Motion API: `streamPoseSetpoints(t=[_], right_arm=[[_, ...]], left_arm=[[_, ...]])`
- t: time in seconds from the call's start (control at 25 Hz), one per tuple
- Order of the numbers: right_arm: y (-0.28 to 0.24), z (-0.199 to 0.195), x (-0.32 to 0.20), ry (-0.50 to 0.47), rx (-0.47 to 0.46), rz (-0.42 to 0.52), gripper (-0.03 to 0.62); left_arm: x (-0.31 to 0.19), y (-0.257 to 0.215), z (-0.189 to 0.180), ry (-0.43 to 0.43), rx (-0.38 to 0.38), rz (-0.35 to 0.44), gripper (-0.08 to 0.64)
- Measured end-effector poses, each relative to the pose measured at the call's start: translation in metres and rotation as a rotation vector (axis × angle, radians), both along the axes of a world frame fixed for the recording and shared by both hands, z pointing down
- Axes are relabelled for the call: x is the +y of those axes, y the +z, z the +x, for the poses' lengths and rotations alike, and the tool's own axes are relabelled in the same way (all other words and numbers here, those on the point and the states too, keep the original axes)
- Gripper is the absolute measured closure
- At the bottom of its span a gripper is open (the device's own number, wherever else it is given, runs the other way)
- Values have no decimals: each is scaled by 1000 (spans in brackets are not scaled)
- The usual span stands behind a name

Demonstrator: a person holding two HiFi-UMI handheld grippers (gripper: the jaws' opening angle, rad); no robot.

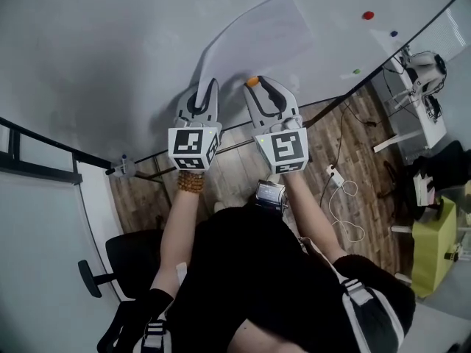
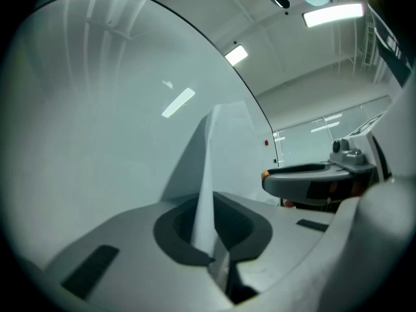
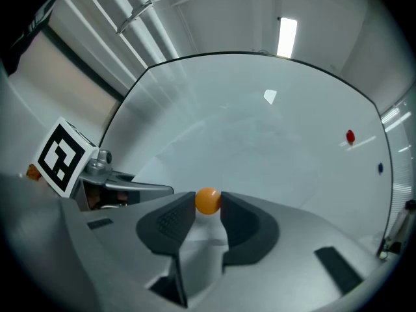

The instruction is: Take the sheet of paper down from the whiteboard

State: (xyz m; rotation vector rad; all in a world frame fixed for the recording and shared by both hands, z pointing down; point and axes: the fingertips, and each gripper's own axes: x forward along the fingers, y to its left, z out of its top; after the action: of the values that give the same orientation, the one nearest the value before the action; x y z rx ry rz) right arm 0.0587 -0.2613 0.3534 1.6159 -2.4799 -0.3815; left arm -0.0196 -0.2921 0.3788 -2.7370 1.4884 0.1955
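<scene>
The white sheet of paper (image 1: 261,31) lies against the whiteboard (image 1: 110,50), and its lower left part bends away from the board. My left gripper (image 1: 209,87) is shut on that bent edge; in the left gripper view the paper (image 2: 211,168) rises edge-on out of the closed jaws of the left gripper (image 2: 209,208). Just to its right, my right gripper (image 1: 259,84) has its tips on either side of a small orange magnet (image 1: 252,81). In the right gripper view the magnet (image 3: 208,200) sits between both pads, touching them, over the paper (image 3: 205,231), at the tips of the right gripper (image 3: 208,204).
Red (image 1: 368,15), blue (image 1: 394,33) and green (image 1: 357,70) magnets sit on the board to the right of the sheet. Below are a wooden floor with a white cable (image 1: 342,197), a black office chair (image 1: 125,263), and a desk with equipment (image 1: 423,87) at right.
</scene>
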Motion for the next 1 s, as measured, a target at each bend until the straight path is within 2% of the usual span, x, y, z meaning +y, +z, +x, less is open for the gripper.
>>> streamPoseSetpoints(t=[0.28,0.6,1.0], right_arm=[[-2,-4,2,-5,13,11,472],[-4,-4,6,-14,12,11,472],[-13,-11,17,-32,-8,33,472]], left_arm=[[0,-1,-1,-6,2,2,550],[10,-6,-2,10,64,-9,551],[33,-11,-3,7,70,12,551]])
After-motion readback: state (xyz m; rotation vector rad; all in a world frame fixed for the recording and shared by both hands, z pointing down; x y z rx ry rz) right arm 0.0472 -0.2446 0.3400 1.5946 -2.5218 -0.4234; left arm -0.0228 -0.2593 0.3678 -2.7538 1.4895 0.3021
